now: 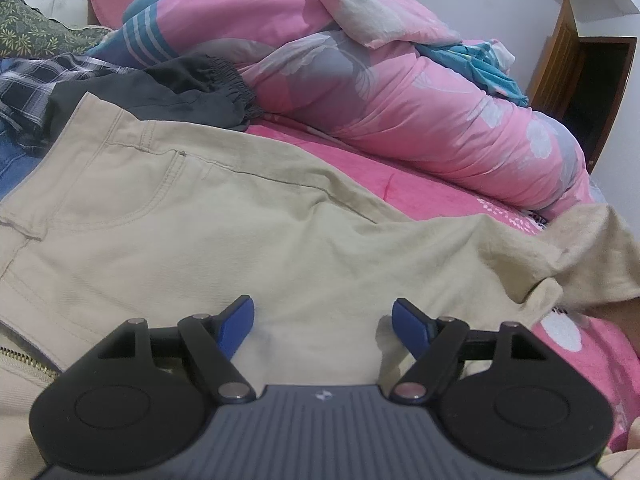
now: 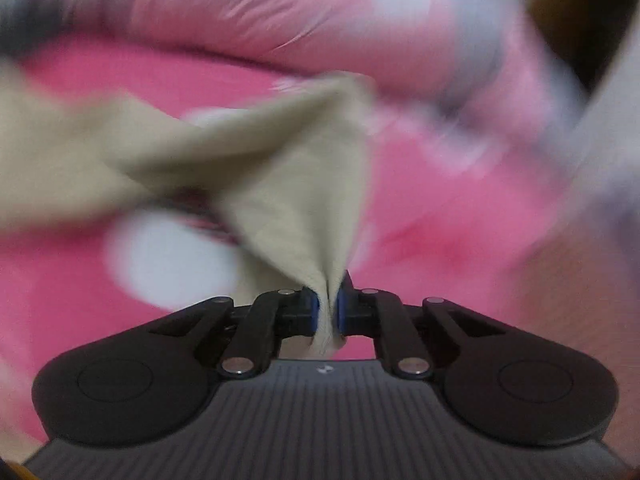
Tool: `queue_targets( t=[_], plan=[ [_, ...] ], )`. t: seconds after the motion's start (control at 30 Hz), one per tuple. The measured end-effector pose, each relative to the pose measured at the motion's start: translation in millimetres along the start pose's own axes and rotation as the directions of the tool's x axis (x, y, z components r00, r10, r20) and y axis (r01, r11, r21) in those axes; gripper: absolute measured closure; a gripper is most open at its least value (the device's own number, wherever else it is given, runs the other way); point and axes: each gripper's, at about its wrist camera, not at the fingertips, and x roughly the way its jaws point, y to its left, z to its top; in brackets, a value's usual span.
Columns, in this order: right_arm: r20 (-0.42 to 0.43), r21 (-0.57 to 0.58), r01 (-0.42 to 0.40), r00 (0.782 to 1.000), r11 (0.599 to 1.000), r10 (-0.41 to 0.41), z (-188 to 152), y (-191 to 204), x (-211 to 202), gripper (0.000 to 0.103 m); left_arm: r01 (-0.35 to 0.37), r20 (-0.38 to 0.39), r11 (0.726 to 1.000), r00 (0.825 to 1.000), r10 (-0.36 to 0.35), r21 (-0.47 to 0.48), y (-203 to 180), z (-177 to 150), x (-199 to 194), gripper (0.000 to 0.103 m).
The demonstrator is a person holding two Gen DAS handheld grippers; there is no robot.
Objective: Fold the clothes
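Observation:
Beige trousers [image 1: 208, 216] lie spread across the pink bed, waistband and pocket at the left, leg running to the right. My left gripper [image 1: 323, 320] hovers just over the middle of the cloth, open, with nothing between its blue pads. At the far right the leg end [image 1: 596, 252] is lifted off the sheet. In the blurred right wrist view, my right gripper [image 2: 328, 308] is shut on a bunched corner of the beige trousers [image 2: 304, 192], and the cloth rises from the pads in a tented fold.
A rolled pink floral duvet [image 1: 400, 92] runs along the far side of the bed. Dark trousers [image 1: 188, 88], a plaid shirt [image 1: 32, 80] and blue denim [image 1: 16, 160] lie piled at the left. A wooden door [image 1: 576, 80] stands at the far right. Pink bedsheet [image 2: 460, 208] lies under the lifted cloth.

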Motion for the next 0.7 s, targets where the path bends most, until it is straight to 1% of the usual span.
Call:
queue_targets(
  t=[0.03,0.07,0.1,0.13,0.2,0.23,0.27,0.3,0.33,0.4,0.47,0.5,0.53,0.57,0.6,0.63,0.67,0.7],
  plan=[
    [0.031,-0.152,0.146,0.989,0.978,-0.143,-2.0,-2.1,-5.5,0.096,0.000,0.000,1.000,1.000,0.000,0.000,-0.2,-0.3,-0.3,0.026],
    [0.063,-0.262,0.263,0.965,0.928,-0.256,-5.3,-8.1,-7.7,0.096,0.000,0.000,1.000,1.000,0.000,0.000,0.0,-0.5,-0.4,0.026],
    [0.097,-0.349,0.360,0.932,0.865,-0.349,-8.4,-15.8,-9.5,0.096,0.000,0.001,1.000,1.000,0.000,0.000,-0.1,-0.6,-0.4,0.026],
    [0.141,-0.423,0.447,0.892,0.788,-0.431,-11.1,-25.6,-10.3,0.096,-0.001,0.000,1.000,1.000,0.001,0.000,-0.1,-0.6,-0.3,0.026],
    [0.220,-0.512,0.570,0.810,0.643,-0.543,-14.1,-43.0,-8.0,0.096,-0.001,0.000,1.000,1.000,0.001,0.000,0.3,-0.2,-0.2,0.026],
    [0.259,-0.546,0.615,0.770,0.569,-0.583,-16.1,-51.6,-5.3,0.096,-0.001,0.000,1.000,1.000,0.001,0.000,0.4,-0.2,-0.2,0.026],
    [0.283,-0.571,0.634,0.748,0.521,-0.600,-18.1,-59.0,-3.9,0.096,-0.001,0.000,1.000,1.000,0.001,0.000,0.4,-0.4,-0.4,0.026],
    [0.298,-0.591,0.643,0.735,0.487,-0.609,-19.8,-65.6,-3.5,0.096,-0.001,0.000,1.000,1.000,0.001,0.000,0.4,-0.4,-0.4,0.026],
    [0.296,-0.608,0.637,0.736,0.474,-0.609,-22.3,-70.0,-2.3,0.096,-0.001,-0.001,1.000,1.000,0.001,0.000,0.5,-0.3,-0.3,0.026],
    [0.264,-0.656,0.592,0.762,0.469,-0.592,-33.9,-69.0,0.9,0.096,-0.001,-0.001,1.000,1.000,0.001,0.000,0.8,-0.1,-0.6,0.026],
    [0.233,-0.714,0.539,0.784,0.446,-0.575,-50.8,-61.9,3.6,0.094,0.000,-0.001,1.000,1.000,0.000,0.000,1.1,0.2,-0.5,0.026],
    [0.204,-0.745,0.502,0.798,0.440,-0.567,-58.9,-58.5,6.1,0.089,0.000,-0.001,1.000,1.000,0.000,0.000,1.1,0.4,-0.4,0.026],
    [0.175,-0.771,0.469,0.807,0.432,-0.564,-67.8,-55.7,7.8,0.077,0.000,-0.001,1.000,1.000,0.000,0.000,1.1,0.6,-0.4,0.026],
    [0.151,-0.793,0.441,0.811,0.421,-0.566,-77.3,-53.4,8.6,0.066,0.000,-0.001,1.000,1.000,0.000,0.000,1.1,0.4,-0.5,0.026],
    [0.145,-0.810,0.428,0.809,0.402,-0.570,-84.9,-51.5,9.3,0.044,-0.001,-0.001,1.000,1.000,0.001,0.000,1.1,0.3,-0.6,0.026],
    [0.155,-0.816,0.433,0.802,0.382,-0.577,-88.0,-50.4,8.5,0.035,-0.001,-0.001,1.000,1.000,0.001,0.000,1.0,0.4,-0.8,0.026],
    [0.169,-0.818,0.444,0.793,0.366,-0.586,-89.1,-49.7,6.8,0.034,-0.001,-0.001,1.000,1.000,0.001,0.000,0.8,0.4,-1.0,0.026],
    [0.175,-0.814,0.456,0.783,0.360,-0.596,-89.4,-49.8,3.3,0.032,-0.002,-0.001,1.000,1.000,0.002,0.000,0.6,0.3,-0.9,0.026]
  ],
)
